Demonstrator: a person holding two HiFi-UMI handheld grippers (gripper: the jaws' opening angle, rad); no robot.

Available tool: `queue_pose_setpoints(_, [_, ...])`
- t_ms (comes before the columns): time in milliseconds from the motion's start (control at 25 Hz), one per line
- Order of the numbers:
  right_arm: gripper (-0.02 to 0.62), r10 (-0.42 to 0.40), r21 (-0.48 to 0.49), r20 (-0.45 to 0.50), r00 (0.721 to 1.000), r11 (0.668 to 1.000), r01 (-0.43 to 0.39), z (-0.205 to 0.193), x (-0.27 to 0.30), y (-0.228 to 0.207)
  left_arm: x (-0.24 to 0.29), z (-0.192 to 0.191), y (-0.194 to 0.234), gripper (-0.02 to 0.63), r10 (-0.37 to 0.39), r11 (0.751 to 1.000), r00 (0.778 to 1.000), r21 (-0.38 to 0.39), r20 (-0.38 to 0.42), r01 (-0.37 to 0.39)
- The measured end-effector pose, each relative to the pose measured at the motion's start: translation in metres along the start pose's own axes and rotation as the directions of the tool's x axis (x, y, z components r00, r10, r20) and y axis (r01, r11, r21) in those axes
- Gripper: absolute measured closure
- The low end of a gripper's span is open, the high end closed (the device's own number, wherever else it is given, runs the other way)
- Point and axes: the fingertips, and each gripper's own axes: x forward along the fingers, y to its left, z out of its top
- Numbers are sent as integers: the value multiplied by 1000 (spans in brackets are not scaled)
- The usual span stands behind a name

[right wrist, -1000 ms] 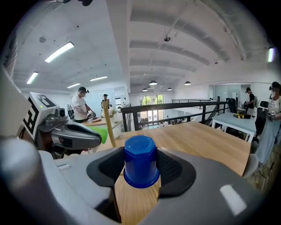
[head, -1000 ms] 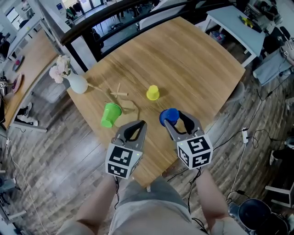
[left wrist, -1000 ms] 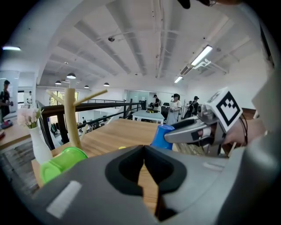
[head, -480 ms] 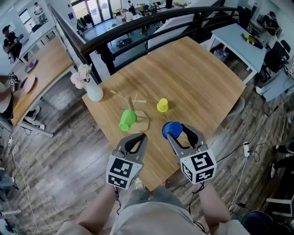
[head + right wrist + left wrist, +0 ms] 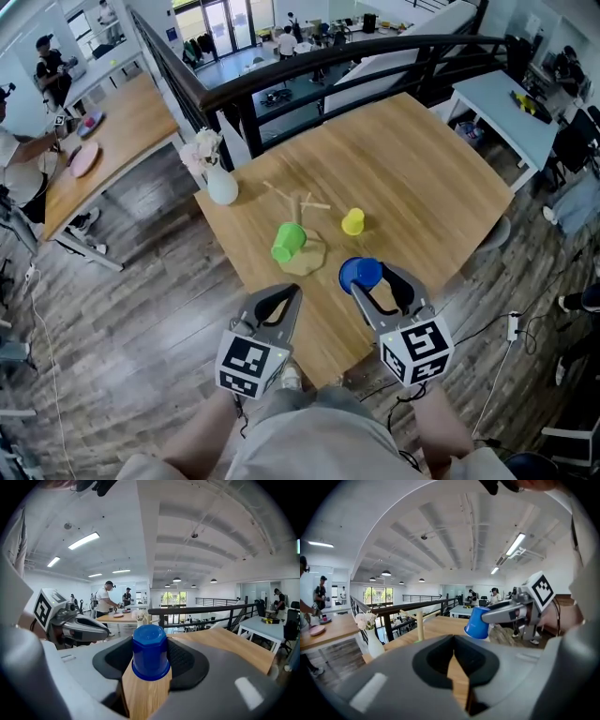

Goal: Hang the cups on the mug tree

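Table point(image 5: 431, 169) carries the mug tree point(image 5: 302, 201), ahead and left of the right gripper point(image 5: 376, 279). The green cup point(image 5: 288, 242) sits against the tree, can't tell if it's on a peg. The yellow cup point(image 5: 352, 221) stands just beyond the right fingertips. Step looks like carrying the blue cup point(image 5: 150, 651) to a bare peg: line its mouth up with the peg tip, slide along the peg's axis, stay clear of the green cup, release only once the peg bears it. The blue cup sits mouth-down between the right fingers, which are spread wide and clamped on its sides. Left gripper point(image 5: 453, 656) is fully closed and empty, alongside, short of the tree.
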Motion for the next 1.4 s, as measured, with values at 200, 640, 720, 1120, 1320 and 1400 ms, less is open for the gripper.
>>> queue_pose_setpoints(200, [365, 30, -22, -7, 1000, 999, -30, 1, 1, 15, -13, -5, 2, 603, 17, 1000, 1000, -7, -1, -18])
queue_pose_setpoints(640, [365, 38, -5, 3, 999, 999, -38, 1, 8, 18, -12, -11, 8, 603, 30, 1000, 1000, -7, -11, -30])
queue_pose_setpoints(720, [365, 28, 4, 9, 1000, 1000, -28, 1, 9, 16, -11, -9, 10, 603, 33, 999, 999, -8, -9, -33])
queue_pose_setpoints(1120, [365, -1, 18, -14, 1000, 1000, 1, -11, 50, -3, 20, 4, 29, 603, 38, 999, 999, 15, -1, -38])
queue_pose_setpoints(1320, [365, -10, 27, -48, 999, 1000, 11, -24, 84, -16, 44, 2, 37, 603, 31, 999, 999, 12, -19, -31])
queue_pose_setpoints(1400, [365, -10, 30, -61, 998, 999, 12, -32, 97, -22, 52, -2, 39, 603, 29, 1000, 999, 11, -30, -29])
